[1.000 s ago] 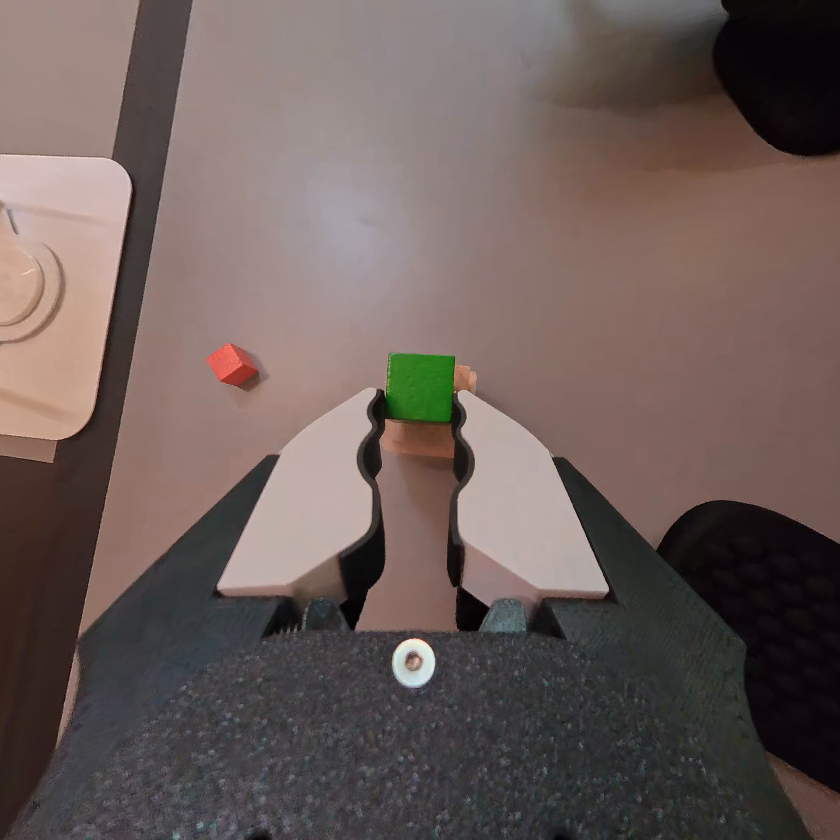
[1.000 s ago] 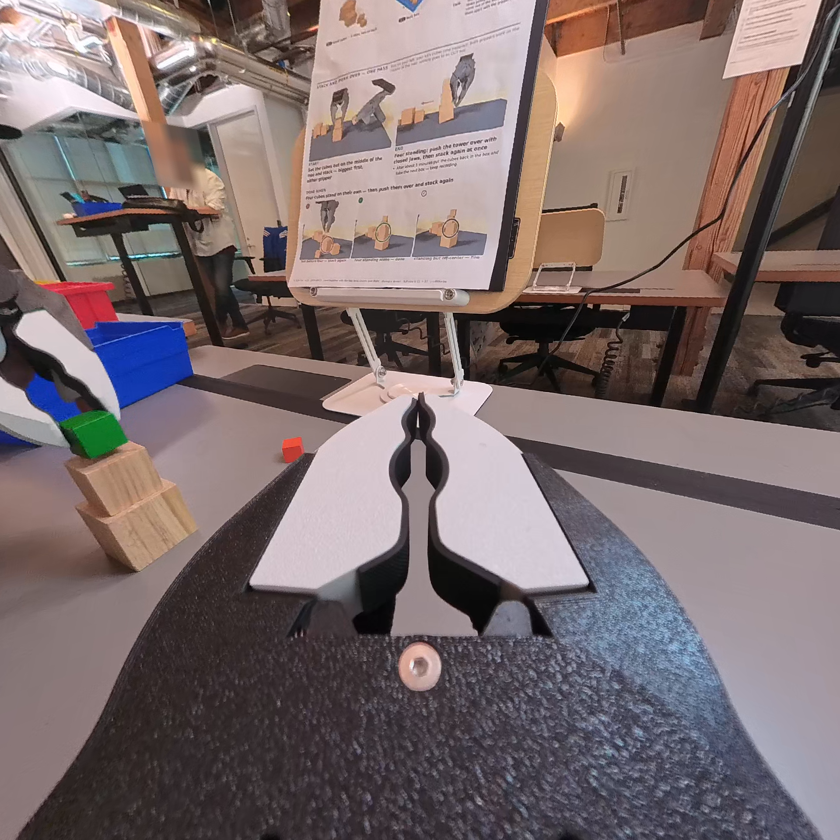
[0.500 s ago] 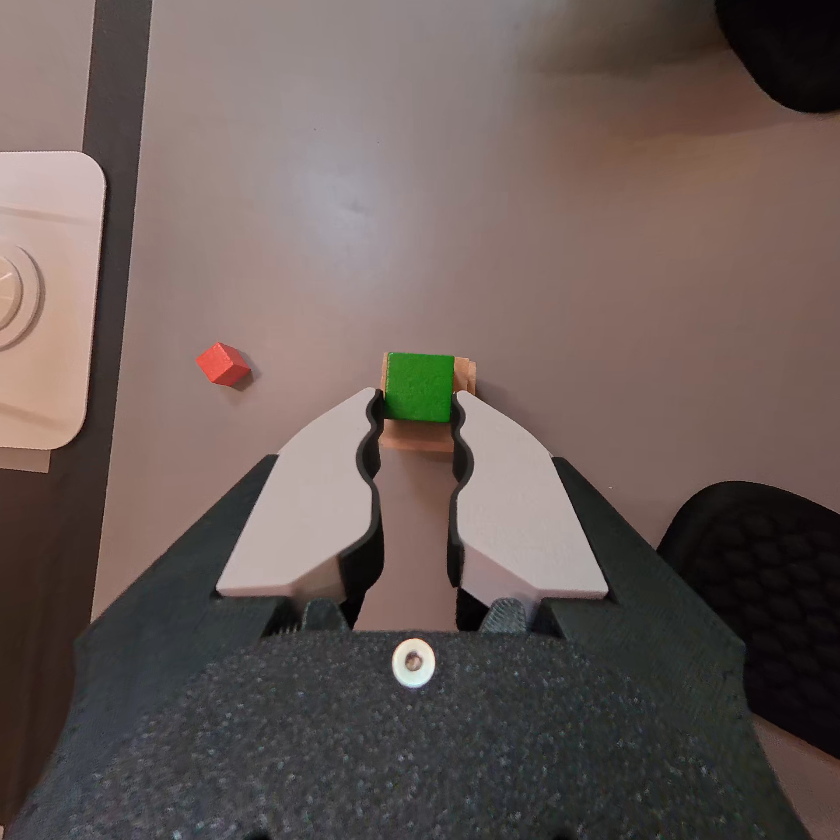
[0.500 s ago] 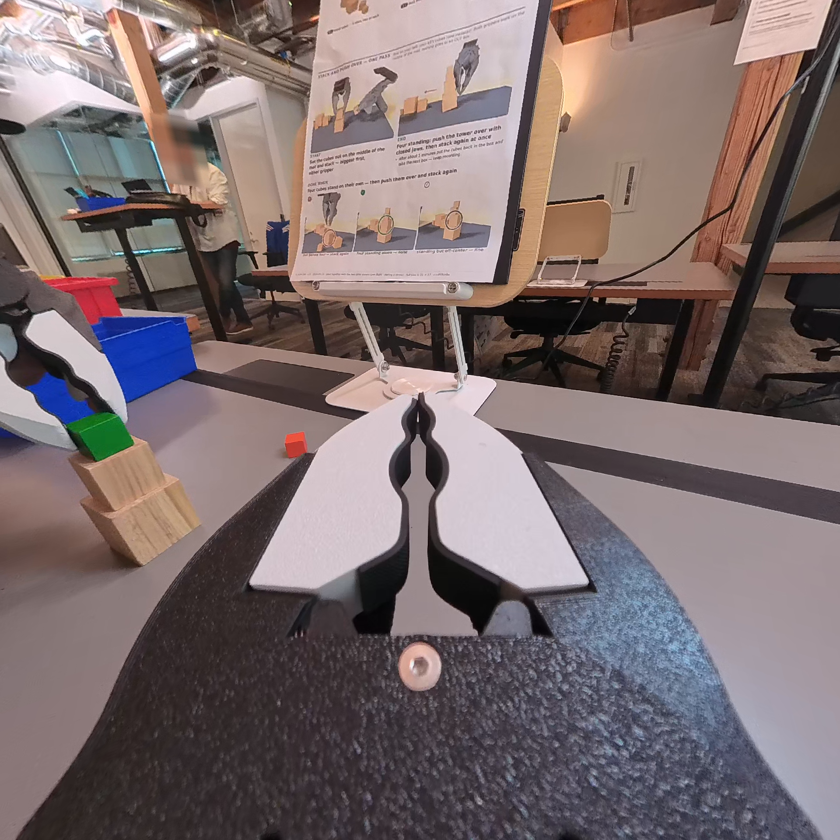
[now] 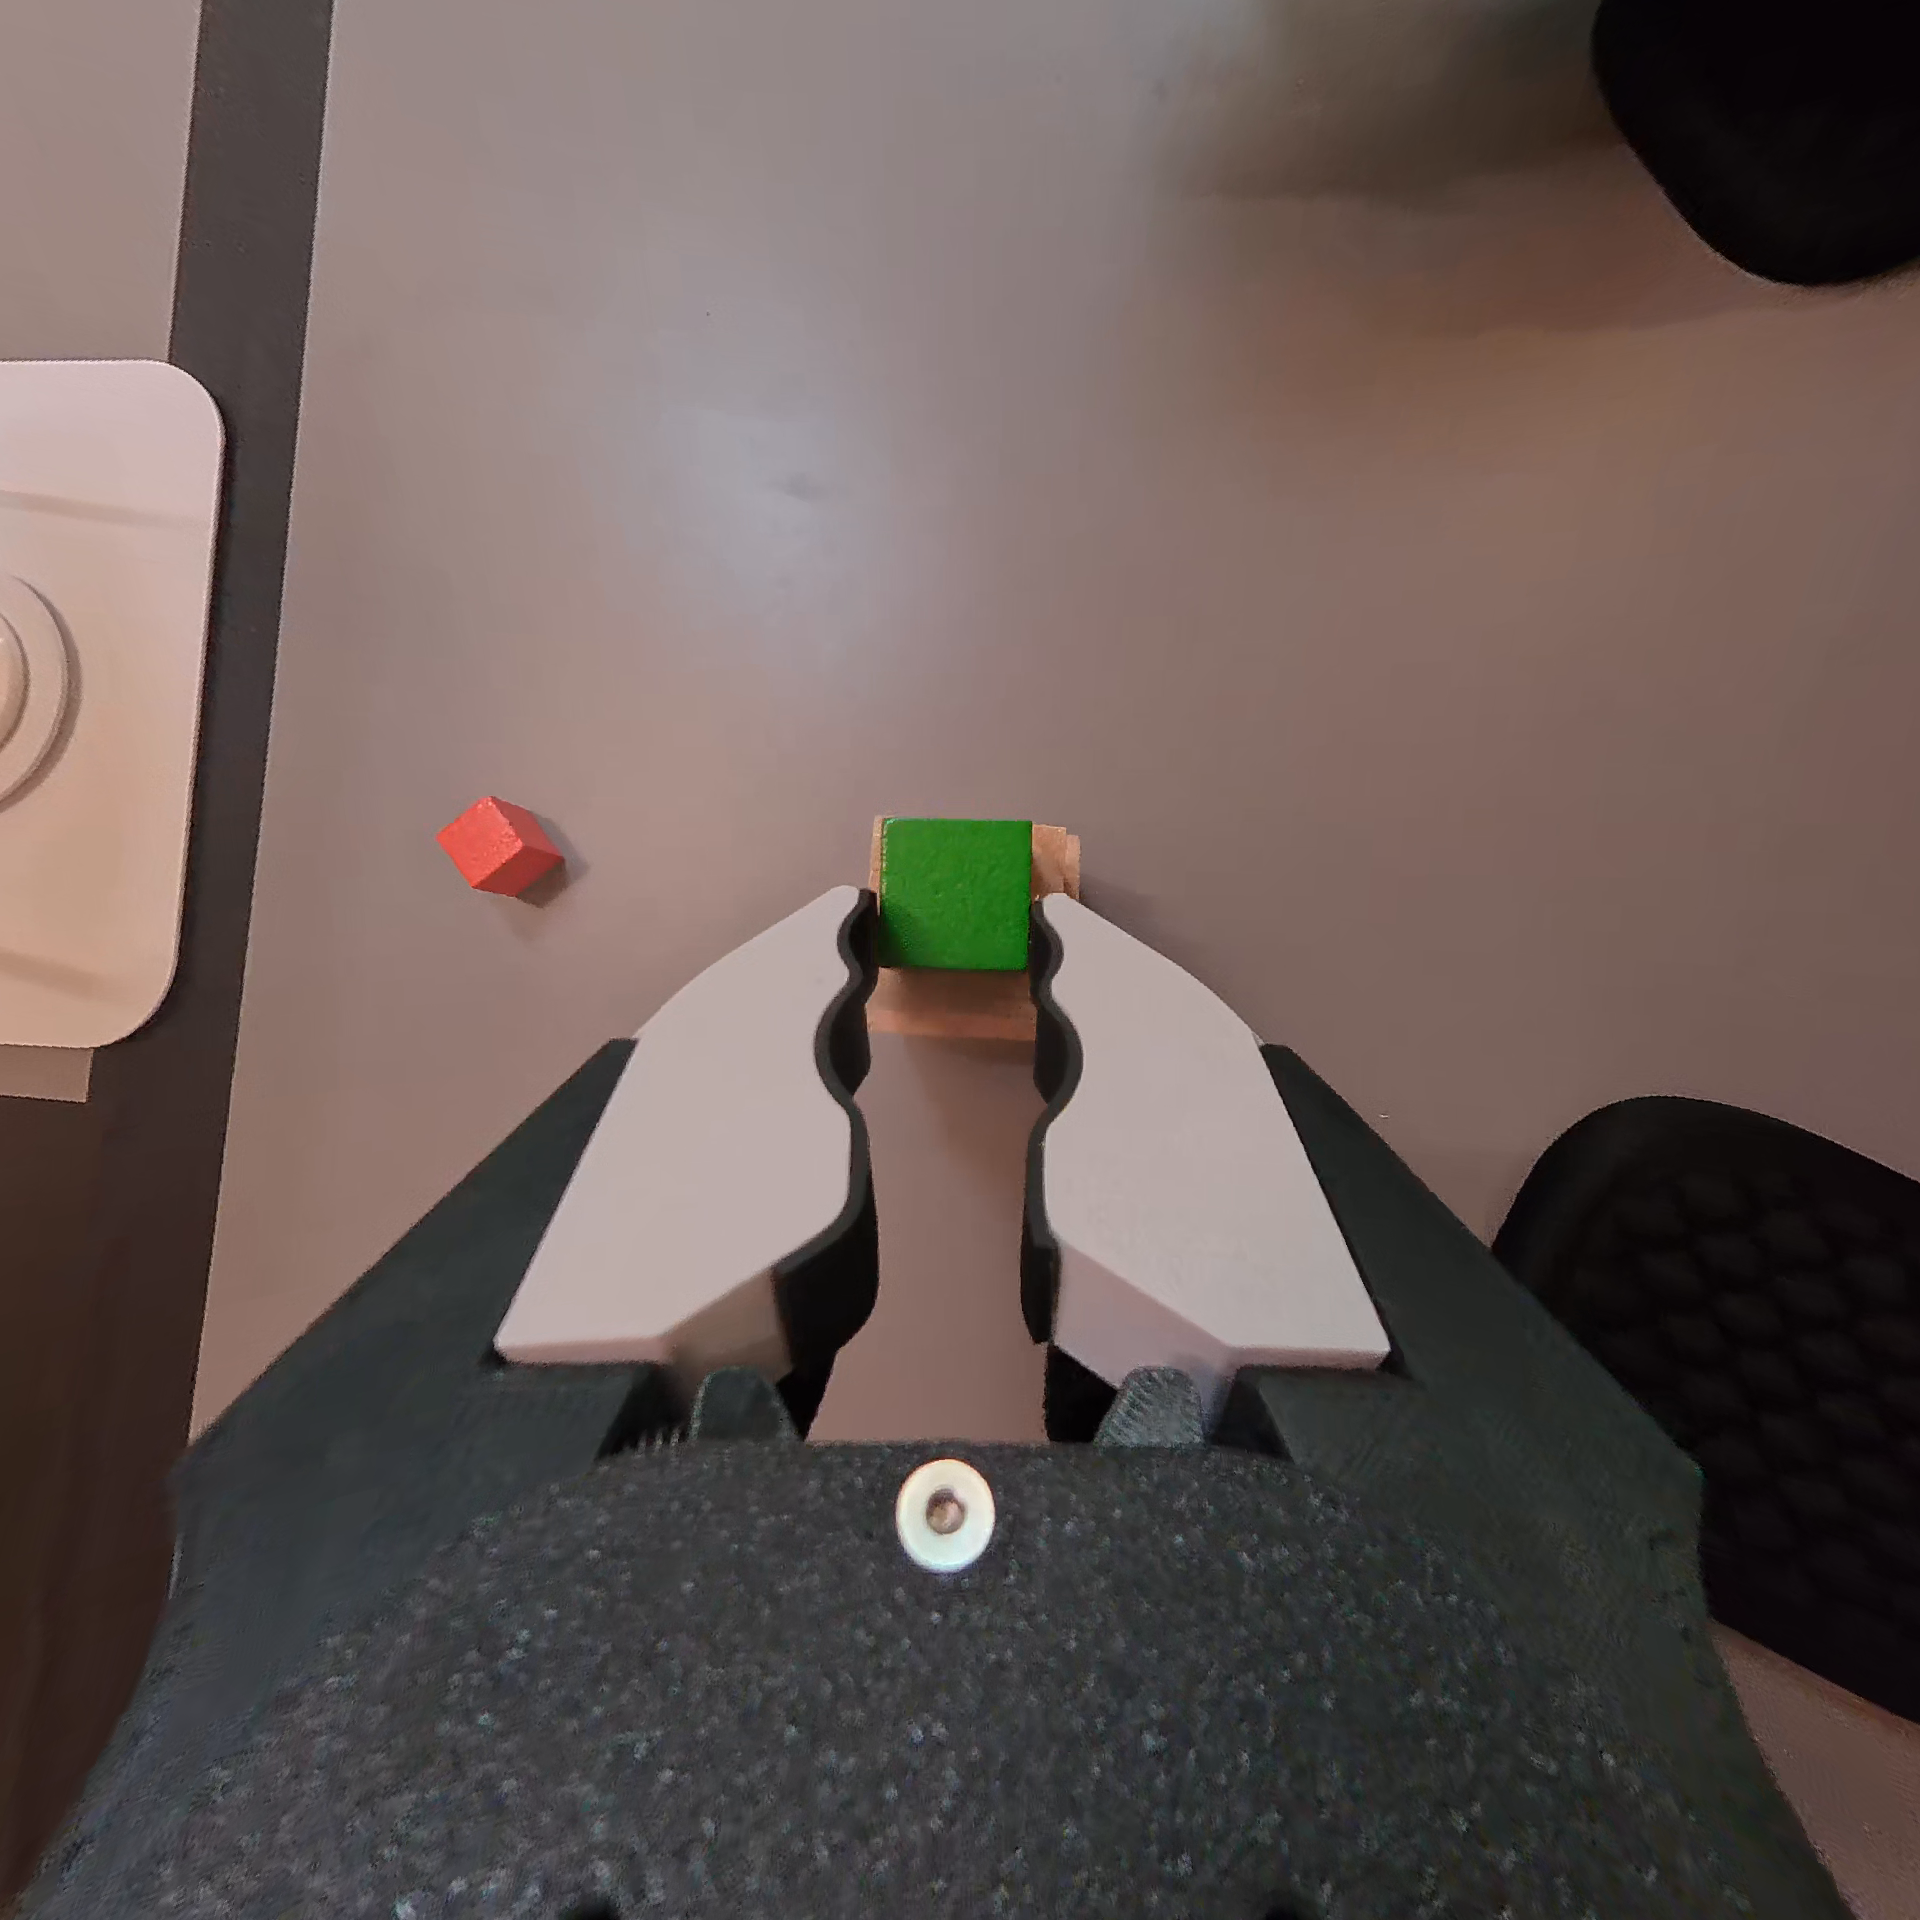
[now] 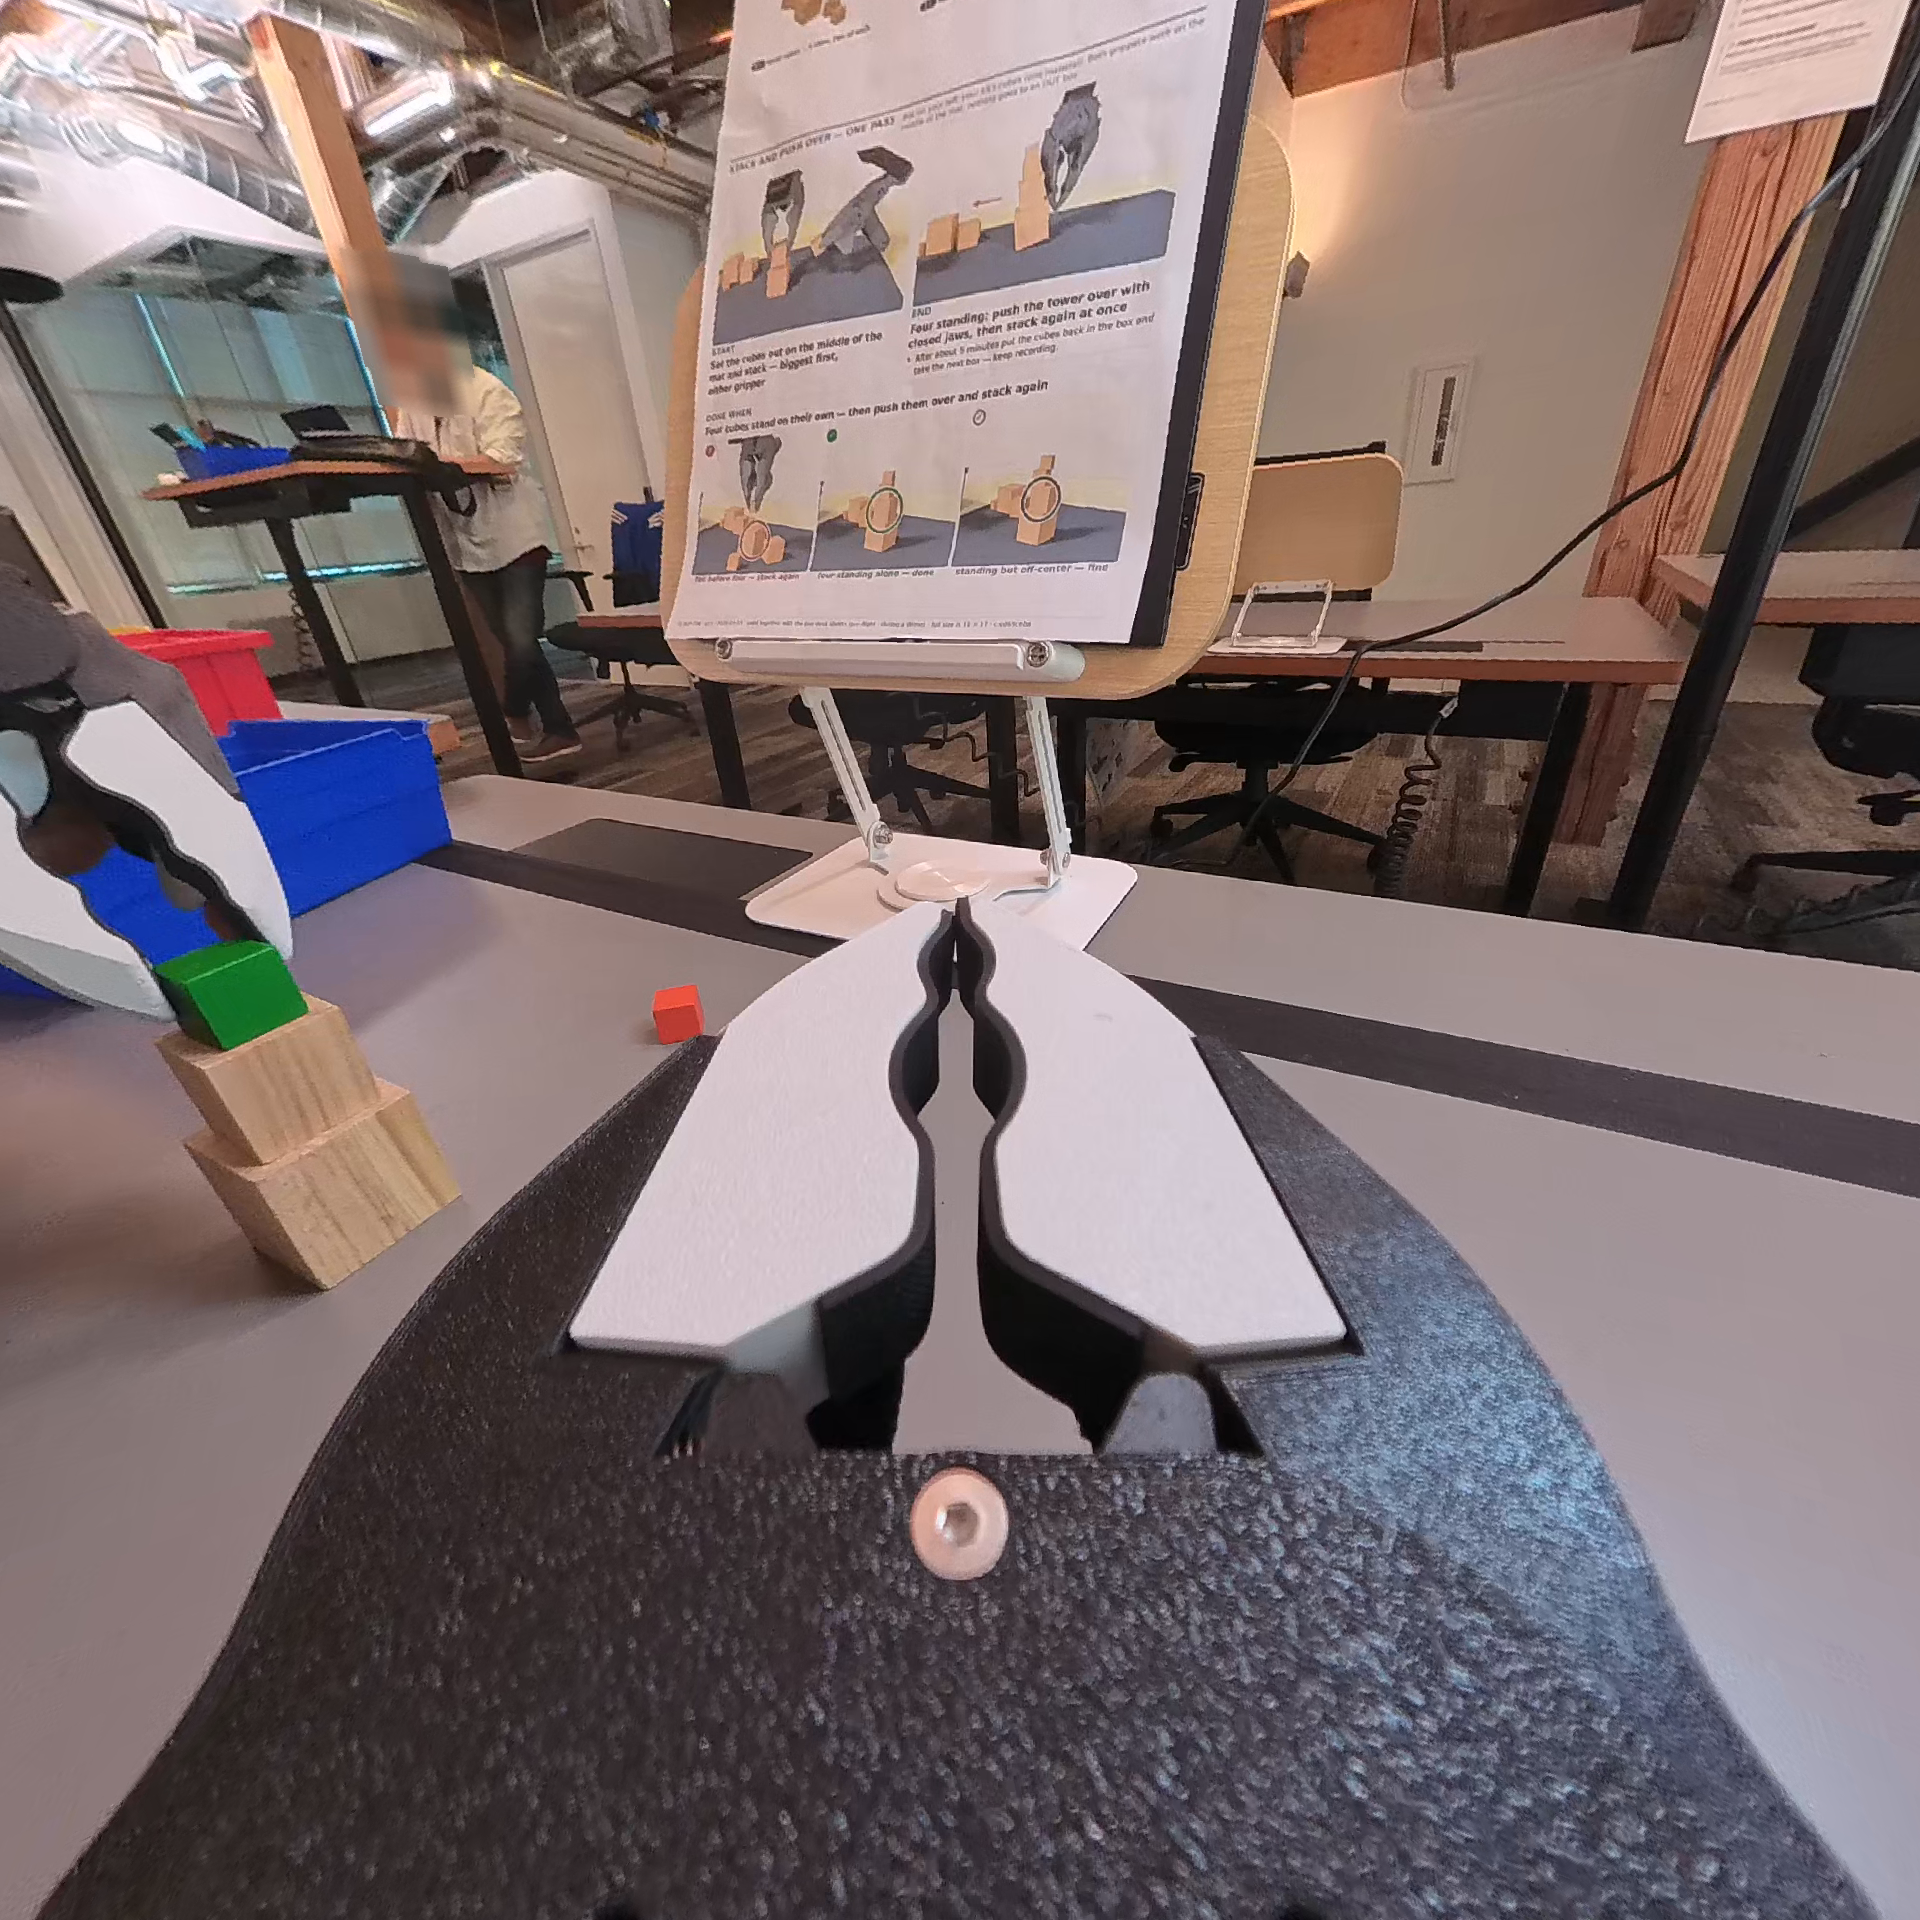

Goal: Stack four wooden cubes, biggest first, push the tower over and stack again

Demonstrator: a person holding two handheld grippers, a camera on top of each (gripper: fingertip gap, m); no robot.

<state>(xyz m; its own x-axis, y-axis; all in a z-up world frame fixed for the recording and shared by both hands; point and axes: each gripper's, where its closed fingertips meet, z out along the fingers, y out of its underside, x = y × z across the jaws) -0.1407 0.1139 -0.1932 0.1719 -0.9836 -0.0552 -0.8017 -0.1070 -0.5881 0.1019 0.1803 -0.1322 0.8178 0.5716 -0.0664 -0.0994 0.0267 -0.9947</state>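
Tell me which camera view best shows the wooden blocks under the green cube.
The right wrist view. It sees the stack from the side: two wooden blocks, the smaller on the larger, with the green cube on top. The left wrist view looks straight down, so the green cube hides nearly all of them; only thin wooden edges show.

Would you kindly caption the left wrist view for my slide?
Left tongs grip a green cube atop stacked wooden blocks; a red cube lies nearby.

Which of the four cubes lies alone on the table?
The red cube; the green cube tops the two stacked wooden cubes.
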